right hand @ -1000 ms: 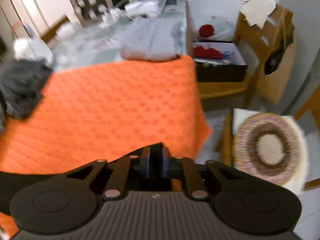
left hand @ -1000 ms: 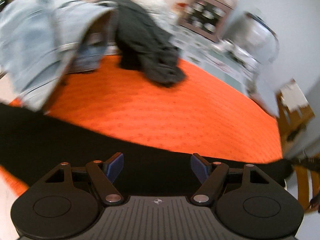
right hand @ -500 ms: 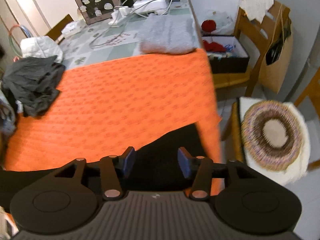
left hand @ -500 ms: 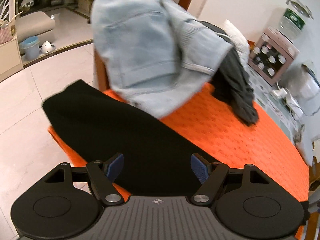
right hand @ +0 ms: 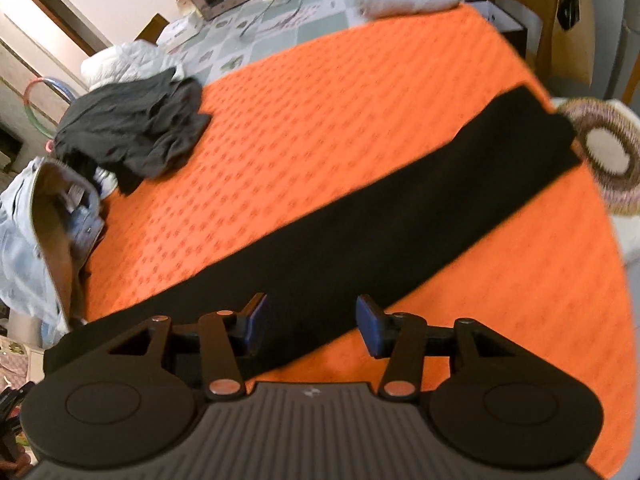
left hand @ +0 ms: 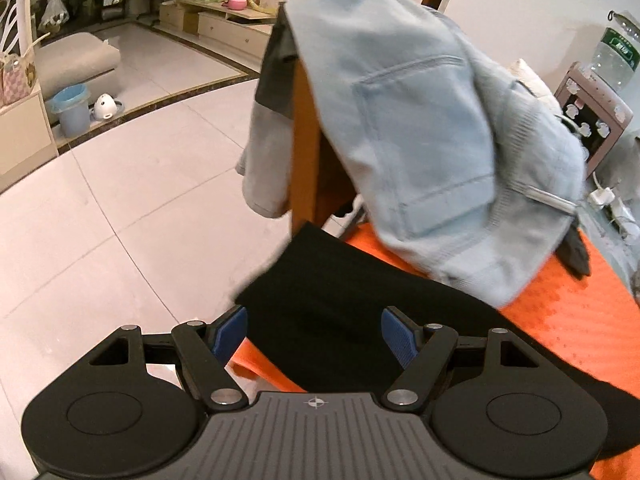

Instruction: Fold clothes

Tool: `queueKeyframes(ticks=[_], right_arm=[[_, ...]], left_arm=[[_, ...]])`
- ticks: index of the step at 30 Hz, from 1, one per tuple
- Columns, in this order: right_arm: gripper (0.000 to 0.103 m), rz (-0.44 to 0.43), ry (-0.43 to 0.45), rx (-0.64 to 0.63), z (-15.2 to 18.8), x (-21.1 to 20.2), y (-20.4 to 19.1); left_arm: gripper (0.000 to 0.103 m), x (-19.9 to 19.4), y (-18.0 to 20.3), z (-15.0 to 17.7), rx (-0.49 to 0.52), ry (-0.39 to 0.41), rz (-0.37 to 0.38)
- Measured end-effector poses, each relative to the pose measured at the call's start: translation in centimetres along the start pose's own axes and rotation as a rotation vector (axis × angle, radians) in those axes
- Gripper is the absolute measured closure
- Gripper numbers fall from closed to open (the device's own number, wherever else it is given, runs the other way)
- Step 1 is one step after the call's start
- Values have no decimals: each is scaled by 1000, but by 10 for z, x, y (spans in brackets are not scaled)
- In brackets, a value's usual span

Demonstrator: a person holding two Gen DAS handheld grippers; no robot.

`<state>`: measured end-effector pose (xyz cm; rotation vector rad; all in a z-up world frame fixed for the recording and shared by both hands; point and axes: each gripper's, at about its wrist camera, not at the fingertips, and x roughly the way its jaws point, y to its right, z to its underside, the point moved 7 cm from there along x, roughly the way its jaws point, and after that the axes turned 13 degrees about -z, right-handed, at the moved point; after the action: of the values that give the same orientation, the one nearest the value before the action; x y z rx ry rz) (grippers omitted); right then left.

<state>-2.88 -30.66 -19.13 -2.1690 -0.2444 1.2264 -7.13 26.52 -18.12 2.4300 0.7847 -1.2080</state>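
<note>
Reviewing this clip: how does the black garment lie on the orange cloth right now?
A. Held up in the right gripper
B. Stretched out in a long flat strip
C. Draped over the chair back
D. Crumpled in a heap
B: in the right wrist view the black garment lies as a long flat band across the orange cloth, and the right gripper is open with nothing in it.

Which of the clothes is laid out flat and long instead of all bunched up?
The black garment, stretched in a long strip across the orange cloth. The dark grey clothes lie crumpled, and the light blue denim hangs over a chair.
</note>
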Motion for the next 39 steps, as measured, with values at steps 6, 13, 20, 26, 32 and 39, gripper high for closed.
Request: queueKeyframes(ticks=[6, 13, 20, 26, 32, 39], right_arm=[[49, 18, -12, 14, 33, 11, -26], [49, 51, 1, 18, 46, 7, -37], [49, 84, 15, 22, 59, 3, -48], [49, 114, 22, 34, 63, -1, -45], [49, 125, 8, 14, 61, 5, -50], [49, 127, 26, 3, 54, 5, -57]], left_arm=[[28, 32, -18, -18, 52, -18, 57], [30, 74, -1, -31, 89, -80, 166], [89, 78, 13, -36, 77, -94, 322], [89, 48, 32, -32, 164, -96, 524], [84, 68, 40, -31, 171, -117, 460], [43, 83, 7, -43, 88, -87, 315]])
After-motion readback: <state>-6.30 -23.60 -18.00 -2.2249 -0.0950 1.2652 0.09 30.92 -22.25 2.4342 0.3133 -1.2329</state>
